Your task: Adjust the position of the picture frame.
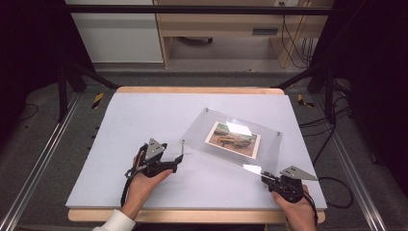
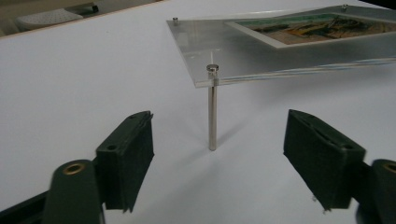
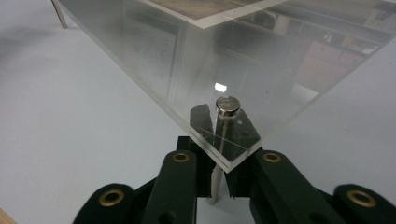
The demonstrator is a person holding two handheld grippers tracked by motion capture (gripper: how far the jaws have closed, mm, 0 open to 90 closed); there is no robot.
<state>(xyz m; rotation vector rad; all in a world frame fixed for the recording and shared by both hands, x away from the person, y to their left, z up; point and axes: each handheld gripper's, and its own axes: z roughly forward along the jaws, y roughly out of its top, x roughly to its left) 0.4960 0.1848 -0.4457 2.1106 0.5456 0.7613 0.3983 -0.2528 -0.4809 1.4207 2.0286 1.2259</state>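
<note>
- The clear acrylic frame (image 1: 231, 137) lies on the right half of the white table (image 1: 125, 125), turned at an angle to its edges. It looks like two transparent panels with a small printed picture (image 1: 233, 139) sandwiched between them.
- A metal pin with a round cap sits at each corner, and the pins work as legs, so the frame rests above the table rather than flat on it.
- In the left gripper view the near-left pin (image 2: 212, 109) stands upright, its foot on the table and its cap on top of the panel's corner.
- The right hand-held gripper (image 1: 269, 179) is at the frame's nearest corner. In its own view the jaws are pressed together on the pin (image 3: 218, 184) just under that corner, below the pin's cap (image 3: 228, 105). This hold probably keeps the frame from sliding or turning while the other side is worked.
- The left hand-held gripper (image 2: 219, 158) has its jaws spread on either side of the near-left pin without touching it. It points level across the table at the pin's lower part, which suggests it is lined up to close on that leg.
- My reading is that the legs are being gripped to unscrew or pull them, or to lift the frame by two corners; which one I cannot tell.
</note>
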